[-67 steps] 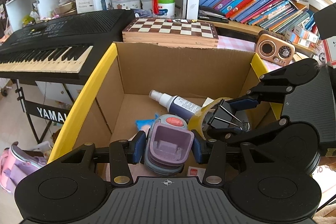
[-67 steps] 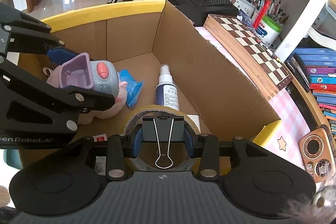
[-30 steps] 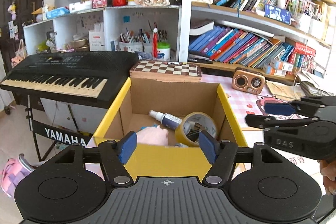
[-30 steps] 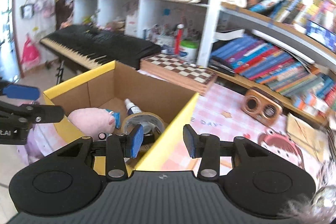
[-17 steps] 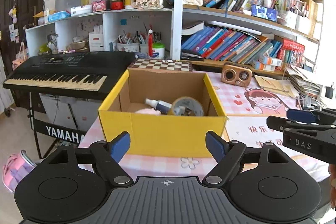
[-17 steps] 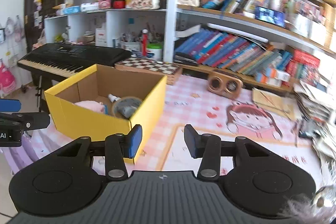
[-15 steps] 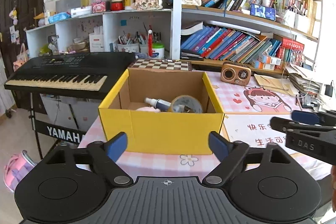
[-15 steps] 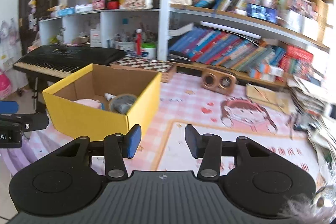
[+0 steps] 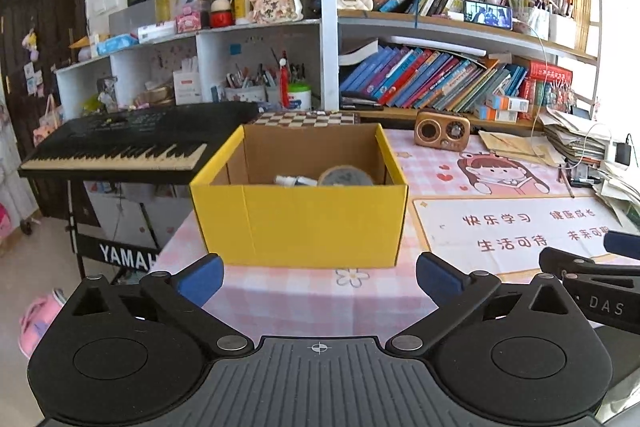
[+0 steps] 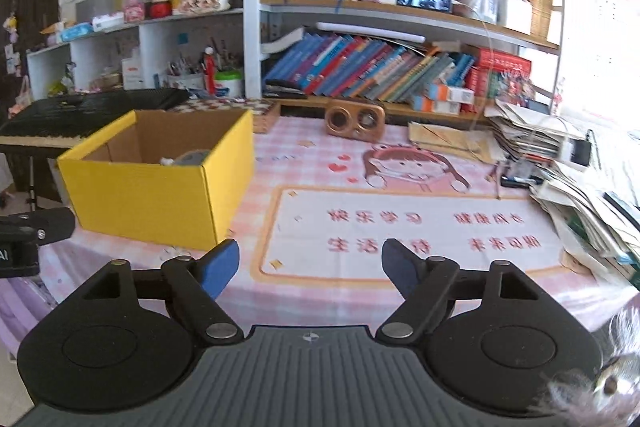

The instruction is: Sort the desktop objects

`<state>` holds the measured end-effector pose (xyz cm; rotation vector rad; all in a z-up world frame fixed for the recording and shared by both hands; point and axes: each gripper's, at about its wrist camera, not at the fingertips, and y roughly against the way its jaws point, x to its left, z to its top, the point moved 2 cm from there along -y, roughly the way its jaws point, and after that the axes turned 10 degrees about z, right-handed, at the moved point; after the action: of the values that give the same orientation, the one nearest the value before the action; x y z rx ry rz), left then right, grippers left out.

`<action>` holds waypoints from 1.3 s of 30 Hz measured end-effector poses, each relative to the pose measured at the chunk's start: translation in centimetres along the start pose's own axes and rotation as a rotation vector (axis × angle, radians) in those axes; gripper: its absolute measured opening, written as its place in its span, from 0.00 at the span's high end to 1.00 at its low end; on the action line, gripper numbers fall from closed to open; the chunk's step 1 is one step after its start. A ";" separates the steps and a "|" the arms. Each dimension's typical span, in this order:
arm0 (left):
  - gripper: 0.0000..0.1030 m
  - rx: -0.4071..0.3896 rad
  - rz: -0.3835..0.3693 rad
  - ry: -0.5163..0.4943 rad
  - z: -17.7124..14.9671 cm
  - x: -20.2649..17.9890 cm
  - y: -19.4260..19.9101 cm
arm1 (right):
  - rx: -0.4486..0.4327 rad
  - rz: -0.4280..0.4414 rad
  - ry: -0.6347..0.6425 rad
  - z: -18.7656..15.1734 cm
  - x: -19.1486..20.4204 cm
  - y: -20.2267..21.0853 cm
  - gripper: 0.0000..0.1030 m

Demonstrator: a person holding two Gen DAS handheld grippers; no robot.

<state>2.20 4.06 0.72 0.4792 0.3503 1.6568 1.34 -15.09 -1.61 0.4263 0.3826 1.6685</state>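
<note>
A yellow cardboard box (image 9: 304, 223) stands on the pink checked tablecloth (image 9: 304, 303), and the right wrist view has the box (image 10: 152, 199) at the left. Inside it a tape roll (image 9: 346, 178) and a spray bottle (image 9: 294, 181) just show above the front wall. My left gripper (image 9: 318, 277) hangs in front of the box, its jaws opening wide with nothing between them. My right gripper (image 10: 310, 263) is over the printed desk mat (image 10: 408, 231), right of the box, jaws opening and empty. The right gripper's fingers (image 9: 588, 267) show at the left wrist view's right edge.
A black keyboard (image 9: 120, 147) on a stand is left of the table. A chessboard (image 9: 308, 118) and a small wooden radio (image 9: 442, 129) sit behind the box. Bookshelves (image 9: 440, 83) line the back. Stacks of papers and books (image 10: 576, 179) crowd the table's right side.
Both grippers have drawn back from the box, which now looks smaller and farther. The left jaws spread wider. The right jaws went from nearly shut to wide apart, and its view swung right.
</note>
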 end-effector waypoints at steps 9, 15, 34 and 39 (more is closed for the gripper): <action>0.00 0.030 -0.011 -0.022 -1.0 -1.0 0.4 | 0.031 -0.016 -0.008 -1.2 -0.4 0.7 0.15; 0.00 0.047 -0.011 -0.015 -1.3 -1.2 0.6 | 0.039 -0.003 -0.009 -1.5 -0.5 0.9 0.12; 0.00 0.099 0.002 -0.003 -1.6 -1.7 0.2 | 0.051 0.016 -0.013 -1.6 -1.1 1.1 0.09; 0.00 0.100 -0.002 -0.004 -1.7 -1.8 0.5 | 0.052 0.028 -0.007 -1.6 -1.0 1.1 0.06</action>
<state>1.14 2.27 -0.73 0.5571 0.4321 1.6410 -0.32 -16.20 -2.55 0.4780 0.4170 1.6870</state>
